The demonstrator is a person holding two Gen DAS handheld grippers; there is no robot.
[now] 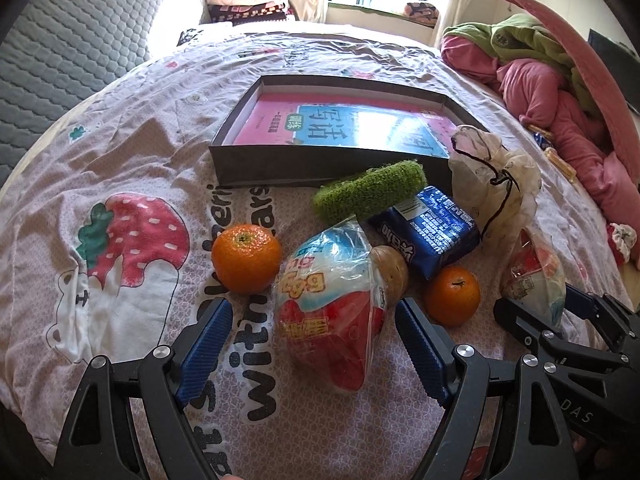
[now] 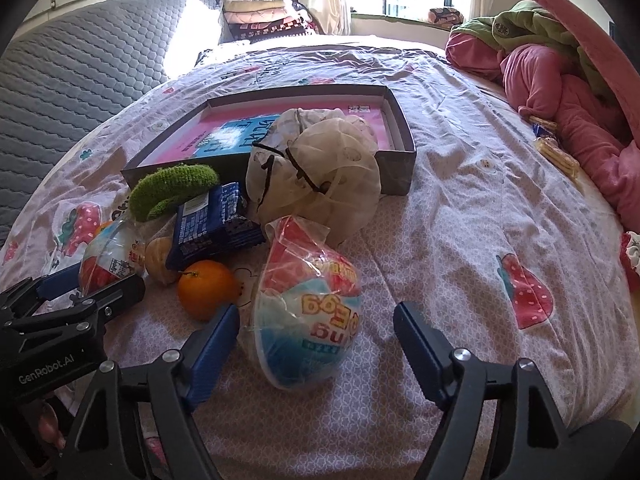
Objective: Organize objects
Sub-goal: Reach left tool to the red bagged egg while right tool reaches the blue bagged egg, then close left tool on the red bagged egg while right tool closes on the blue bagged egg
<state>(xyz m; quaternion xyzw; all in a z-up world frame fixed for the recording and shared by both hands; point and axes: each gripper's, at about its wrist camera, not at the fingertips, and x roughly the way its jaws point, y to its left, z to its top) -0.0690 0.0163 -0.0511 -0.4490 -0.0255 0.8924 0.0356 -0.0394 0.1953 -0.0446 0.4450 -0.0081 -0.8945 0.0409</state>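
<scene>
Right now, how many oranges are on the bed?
2. A larger orange lies left of the left gripper's wrapped egg toy; a smaller orange sits right of it, below the blue packet. Others could be hidden behind the pile.

Both wrist cams angled down, close, sharing bed point(image 1: 120, 128) clutter.

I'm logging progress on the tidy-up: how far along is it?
Barely started. The box holds only a pink book. Each open gripper straddles a wrapped toy egg: left gripper, right gripper. Still loose: two oranges, blue packet, green sponge, drawstring pouch.
</scene>
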